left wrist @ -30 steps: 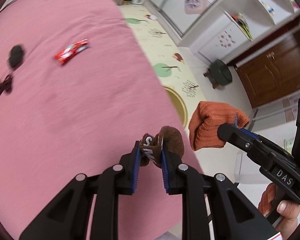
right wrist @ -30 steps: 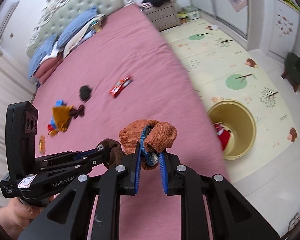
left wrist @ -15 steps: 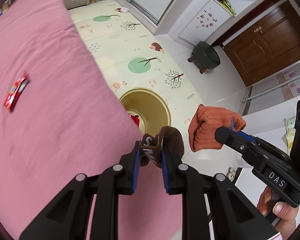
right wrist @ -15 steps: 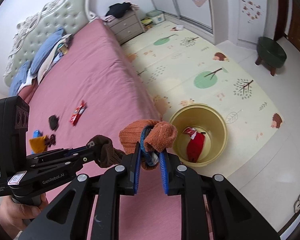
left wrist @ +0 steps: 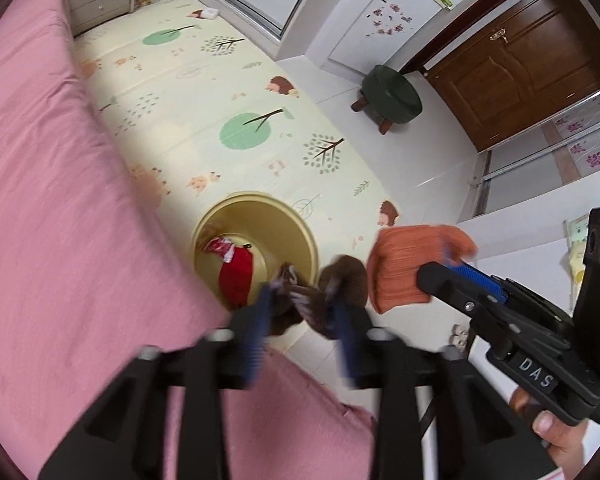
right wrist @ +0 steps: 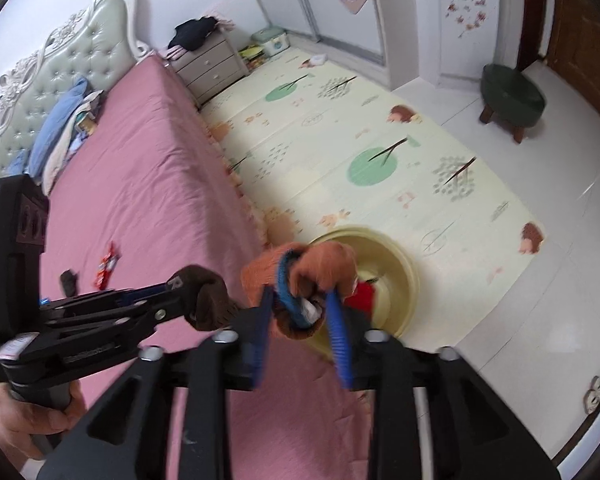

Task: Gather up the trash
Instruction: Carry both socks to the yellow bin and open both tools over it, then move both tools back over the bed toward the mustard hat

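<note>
From the left wrist camera, the left claw point(left wrist: 302, 312) hangs above the round yellow plastic bin point(left wrist: 256, 248) on the floor beside the pink-sheeted bed point(left wrist: 52, 200). Its jaws are opening, and the crumpled dark brown knitted sock point(left wrist: 324, 292) sits loose between the blue pads, about to drop. A red wrapper and a red cloth piece point(left wrist: 236, 276) already lie in the bin. To the right, the right claw point(left wrist: 452, 268) carries an orange knitted sock point(left wrist: 404, 264).

From the right wrist camera, the right claw's jaws are opening around the bunched orange sock over the bin's rim, the pads no longer pressing it. On the bed, well apart from the bin, a red snack wrapper point(right wrist: 107, 266) and a small dark scrap point(right wrist: 68, 282) remain. I judge the task roughly midway: some trash binned, two pieces being released, at least two left.
</note>
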{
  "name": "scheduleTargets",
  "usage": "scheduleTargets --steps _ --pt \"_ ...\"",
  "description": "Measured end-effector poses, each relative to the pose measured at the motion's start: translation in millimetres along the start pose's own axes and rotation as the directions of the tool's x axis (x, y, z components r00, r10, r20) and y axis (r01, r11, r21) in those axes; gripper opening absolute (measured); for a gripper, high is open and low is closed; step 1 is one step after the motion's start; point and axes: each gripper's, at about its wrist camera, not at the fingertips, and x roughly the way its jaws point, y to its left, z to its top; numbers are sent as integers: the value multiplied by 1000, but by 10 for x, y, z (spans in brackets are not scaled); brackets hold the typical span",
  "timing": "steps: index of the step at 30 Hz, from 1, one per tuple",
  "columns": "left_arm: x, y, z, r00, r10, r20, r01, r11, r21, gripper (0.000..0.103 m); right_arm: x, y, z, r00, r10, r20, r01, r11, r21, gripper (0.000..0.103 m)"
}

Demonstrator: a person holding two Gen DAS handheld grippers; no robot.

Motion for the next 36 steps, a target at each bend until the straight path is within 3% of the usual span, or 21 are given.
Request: scheduleTargets --steps 2,8,16,26,36 --pt "-7 8 74 998 51 32 -51 999 -5 76 -11 -99 68 999 -43 20 43 999 6 42" --pt "-3 92 94 999 51 15 -51 999 -10 76 -68 -295 142 998 -46 30 44 997 63 42" --pt "-187 168 -47 998 60 35 -60 998 -4 76 -72 -44 143 1000 -6 17 6 1000 26 42" --pt "-640 623 -450 992 106 73 -100 992 -81 76 -29 765 15 997 76 -24 -78 991 -112 42" --pt "-1214 1341 -1099 974 197 114 -173 965 -195 76 75 1835 -357 980 165 -115 -190 946 -263 42"
